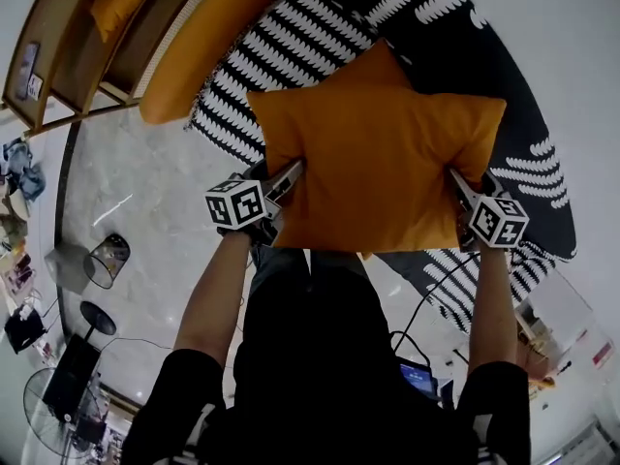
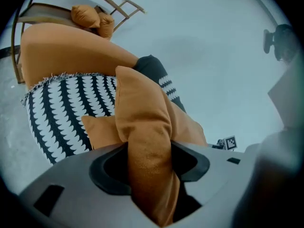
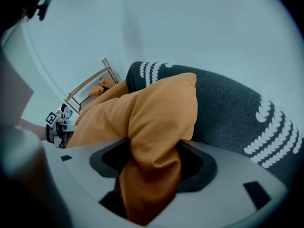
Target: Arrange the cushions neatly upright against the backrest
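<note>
An orange square cushion [image 1: 378,163] is held up between both grippers over a sofa with a black-and-white patterned cover [image 1: 320,27]. My left gripper [image 1: 278,190] is shut on the cushion's left edge, where the fabric [image 2: 147,160] bunches between the jaws. My right gripper [image 1: 463,194] is shut on the right edge, with the fabric [image 3: 152,170] pinched the same way. A long orange bolster cushion [image 1: 208,37] lies along the sofa at the upper left, and shows as an orange bolster [image 2: 71,49] in the left gripper view.
A wooden chair [image 1: 87,37] with an orange cushion stands at the upper left on the pale marble floor [image 1: 145,201]. A fan, a small stool and cables lie at the lower left. A dark grey sofa part [image 3: 228,113] sits behind the cushion.
</note>
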`<state>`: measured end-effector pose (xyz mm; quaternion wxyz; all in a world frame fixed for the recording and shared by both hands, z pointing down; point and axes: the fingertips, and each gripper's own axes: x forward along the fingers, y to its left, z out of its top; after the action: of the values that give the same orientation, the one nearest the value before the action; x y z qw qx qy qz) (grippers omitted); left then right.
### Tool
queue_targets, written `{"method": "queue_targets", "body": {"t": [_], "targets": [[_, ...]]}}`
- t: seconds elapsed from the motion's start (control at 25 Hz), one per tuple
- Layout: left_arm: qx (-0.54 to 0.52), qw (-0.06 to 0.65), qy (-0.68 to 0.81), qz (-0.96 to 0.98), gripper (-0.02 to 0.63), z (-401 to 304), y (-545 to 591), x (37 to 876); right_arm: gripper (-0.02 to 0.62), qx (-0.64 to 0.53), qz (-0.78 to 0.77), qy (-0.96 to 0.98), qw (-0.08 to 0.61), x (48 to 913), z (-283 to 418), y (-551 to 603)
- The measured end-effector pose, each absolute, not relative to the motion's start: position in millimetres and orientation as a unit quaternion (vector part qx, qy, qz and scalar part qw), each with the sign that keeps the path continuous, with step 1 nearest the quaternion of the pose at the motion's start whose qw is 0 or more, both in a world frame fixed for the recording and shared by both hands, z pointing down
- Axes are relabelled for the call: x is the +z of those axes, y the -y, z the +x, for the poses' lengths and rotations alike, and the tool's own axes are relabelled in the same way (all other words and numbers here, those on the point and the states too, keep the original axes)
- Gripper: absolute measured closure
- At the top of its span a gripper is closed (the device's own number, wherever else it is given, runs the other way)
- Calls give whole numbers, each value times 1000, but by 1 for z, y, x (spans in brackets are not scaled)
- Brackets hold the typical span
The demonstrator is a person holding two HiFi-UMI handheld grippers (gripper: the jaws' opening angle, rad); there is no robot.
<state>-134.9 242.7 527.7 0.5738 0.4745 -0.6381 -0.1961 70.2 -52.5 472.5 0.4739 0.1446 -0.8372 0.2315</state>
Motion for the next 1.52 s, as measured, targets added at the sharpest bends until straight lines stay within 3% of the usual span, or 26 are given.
{"method": "queue_targets", "body": {"t": [0.24,0.56,0.8,1.16,1.52], "targets": [[-162,527,620,558,423,-137,-252,469,362,197,216,863,413,410,88,-9],[-68,438,592,673,428,-158,-258,363,373,268,326,855,303,348,131,-92],[2,380,528,759,427,-126,-229,301,371,301,419,830,211,311,194,-141],[59,335,412,845,420,21,-187,252,367,322,538,771,111,288,353,-195],[91,320,320,887,420,282,-162,236,370,322,626,707,68,267,602,-240]]}}
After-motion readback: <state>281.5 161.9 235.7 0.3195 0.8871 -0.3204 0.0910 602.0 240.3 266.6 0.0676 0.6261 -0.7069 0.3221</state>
